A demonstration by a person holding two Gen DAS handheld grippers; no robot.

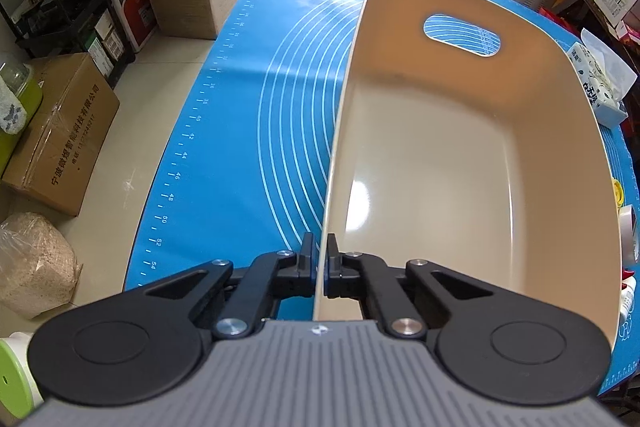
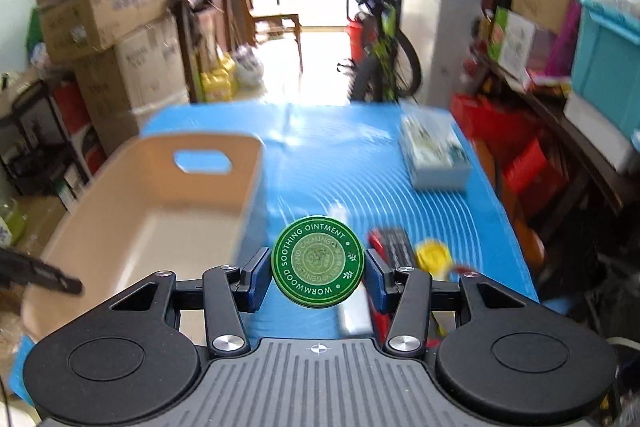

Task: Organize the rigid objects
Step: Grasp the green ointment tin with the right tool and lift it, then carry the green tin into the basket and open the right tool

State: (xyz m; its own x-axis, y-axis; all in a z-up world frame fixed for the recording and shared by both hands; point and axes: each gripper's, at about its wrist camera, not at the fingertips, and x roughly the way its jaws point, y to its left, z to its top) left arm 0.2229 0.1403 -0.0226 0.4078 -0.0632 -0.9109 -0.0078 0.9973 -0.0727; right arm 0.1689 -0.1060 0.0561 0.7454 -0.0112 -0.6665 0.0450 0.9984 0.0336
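A beige plastic bin [image 1: 460, 155] with a handle slot stands on the blue mat [image 1: 248, 131]. My left gripper [image 1: 320, 259] is shut on the bin's near left wall, one finger outside and one inside. The bin's floor is bare. In the right wrist view the same bin [image 2: 160, 211] sits to the left. My right gripper [image 2: 318, 269] is shut on a round green ointment tin [image 2: 318, 261], held above the mat [image 2: 340, 163] just right of the bin. The left gripper's tip [image 2: 40, 275] shows at the far left.
On the mat by the right gripper lie a red and black object [image 2: 394, 251] and a yellow round thing [image 2: 434, 257]. A tissue pack [image 2: 436, 151] lies farther back right. Cardboard boxes [image 1: 60, 131], shelves and a bicycle [image 2: 380, 39] surround the table.
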